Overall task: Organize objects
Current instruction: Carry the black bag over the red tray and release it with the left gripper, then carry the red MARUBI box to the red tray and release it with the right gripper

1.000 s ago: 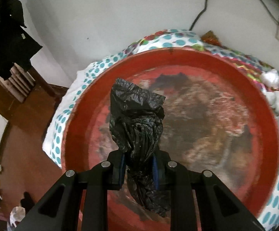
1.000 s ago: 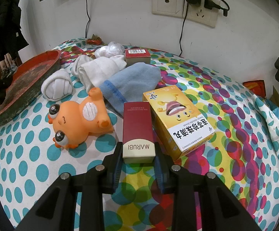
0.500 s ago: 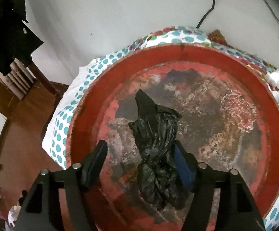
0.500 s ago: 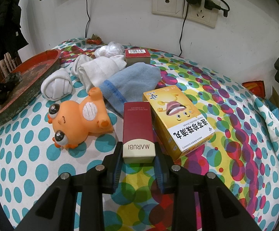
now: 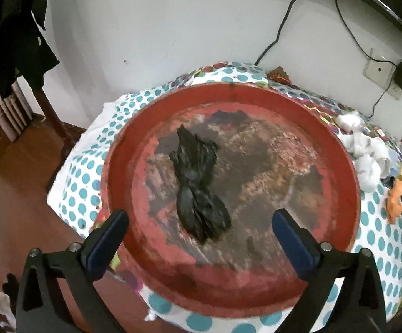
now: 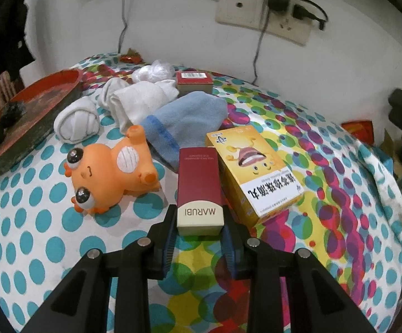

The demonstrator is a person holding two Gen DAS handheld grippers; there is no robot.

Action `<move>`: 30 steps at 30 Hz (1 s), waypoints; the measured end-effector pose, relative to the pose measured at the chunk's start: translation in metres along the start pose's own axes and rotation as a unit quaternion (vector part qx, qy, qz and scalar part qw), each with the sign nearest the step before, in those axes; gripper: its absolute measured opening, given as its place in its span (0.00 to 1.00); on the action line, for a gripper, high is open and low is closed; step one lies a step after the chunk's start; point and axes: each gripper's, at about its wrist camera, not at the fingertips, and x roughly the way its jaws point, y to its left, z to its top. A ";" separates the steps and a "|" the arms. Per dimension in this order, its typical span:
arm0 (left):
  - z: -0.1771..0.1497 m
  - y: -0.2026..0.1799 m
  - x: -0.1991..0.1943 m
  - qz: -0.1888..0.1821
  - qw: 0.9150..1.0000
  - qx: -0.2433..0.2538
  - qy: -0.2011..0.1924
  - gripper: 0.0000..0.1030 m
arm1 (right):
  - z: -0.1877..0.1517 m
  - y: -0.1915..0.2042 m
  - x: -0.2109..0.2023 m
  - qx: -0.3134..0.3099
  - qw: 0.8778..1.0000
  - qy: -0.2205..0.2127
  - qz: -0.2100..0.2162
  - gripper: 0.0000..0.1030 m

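Polka-dot cloth [image 6: 34,236] by white wall [image 6: 173,27]; L fingers [image 5: 117,227] apart over tray [image 5: 348,194], R fingers [image 6: 170,238] clamped on MARUBI box [image 6: 199,191].

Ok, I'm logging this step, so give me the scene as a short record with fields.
left gripper: jaws wide open, holding nothing
black plastic bag: knotted, lying in the red tray
right gripper: jaws closed on the MARUBI box
beside the box: yellow medicine box, orange toy
behind: blue sock, white socks
surface: polka-dot tablecloth
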 end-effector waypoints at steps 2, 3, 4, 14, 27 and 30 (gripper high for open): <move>-0.007 -0.001 -0.001 -0.002 1.000 -0.001 0.000 1.00 | -0.003 -0.001 -0.006 0.021 1.000 -0.008 -0.006 0.29; -0.011 0.000 -0.002 -0.002 1.000 -0.004 -0.004 1.00 | -0.004 -0.001 -0.009 0.030 0.999 -0.010 -0.004 0.29; -0.014 0.002 -0.002 -0.004 1.000 -0.008 -0.005 1.00 | -0.006 -0.001 -0.012 0.040 0.999 -0.013 0.002 0.29; -0.027 0.011 -0.010 -0.023 0.999 -0.031 -0.009 1.00 | 0.003 0.027 -0.059 0.068 0.996 -0.048 -0.006 0.29; -0.021 0.057 -0.011 -0.047 0.993 -0.103 -0.047 1.00 | 0.074 0.203 -0.053 -0.044 0.992 -0.055 0.107 0.29; -0.021 0.069 -0.007 -0.047 0.991 -0.120 -0.040 1.00 | 0.083 0.240 -0.039 -0.063 0.989 -0.042 0.124 0.29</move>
